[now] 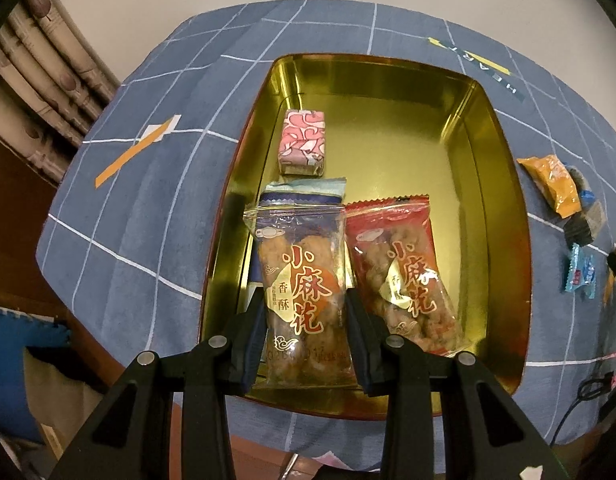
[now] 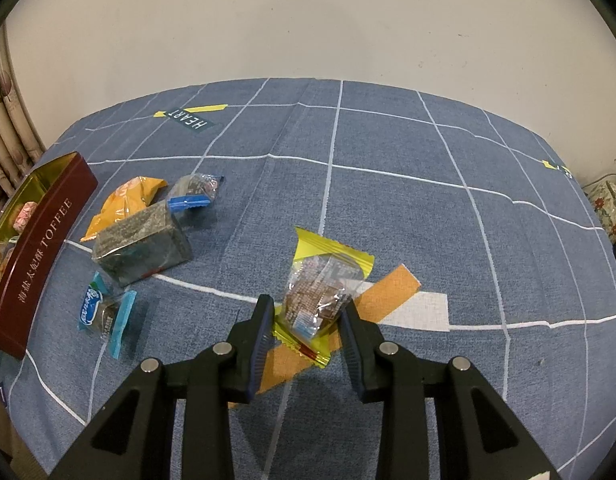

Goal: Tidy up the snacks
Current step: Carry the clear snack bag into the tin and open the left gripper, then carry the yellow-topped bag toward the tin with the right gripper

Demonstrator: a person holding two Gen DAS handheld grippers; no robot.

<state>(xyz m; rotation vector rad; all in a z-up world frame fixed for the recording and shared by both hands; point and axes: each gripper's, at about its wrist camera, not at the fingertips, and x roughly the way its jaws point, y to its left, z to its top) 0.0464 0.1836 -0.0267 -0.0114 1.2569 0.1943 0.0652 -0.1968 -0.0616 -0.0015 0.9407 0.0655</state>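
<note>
In the left wrist view my left gripper (image 1: 306,320) is over the near end of a gold tin (image 1: 488,184), its fingers touching both sides of a clear blue-edged twist-snack packet (image 1: 302,280). A red twist-snack packet (image 1: 404,272) lies beside it, a pink wrapped block (image 1: 302,142) farther in, and a blue packet (image 1: 304,190) underneath. In the right wrist view my right gripper (image 2: 308,320) is open, its fingers on either side of a yellow-edged clear candy packet (image 2: 322,292) lying on the cloth.
Loose snacks lie on the blue checked tablecloth (image 2: 388,200): an orange packet (image 2: 128,200), a dark block in clear wrap (image 2: 142,240), a blue-edged candy (image 2: 196,190), a light-blue candy (image 2: 104,312). The tin's maroon side (image 2: 40,248) reads TOFFEE. Wall behind.
</note>
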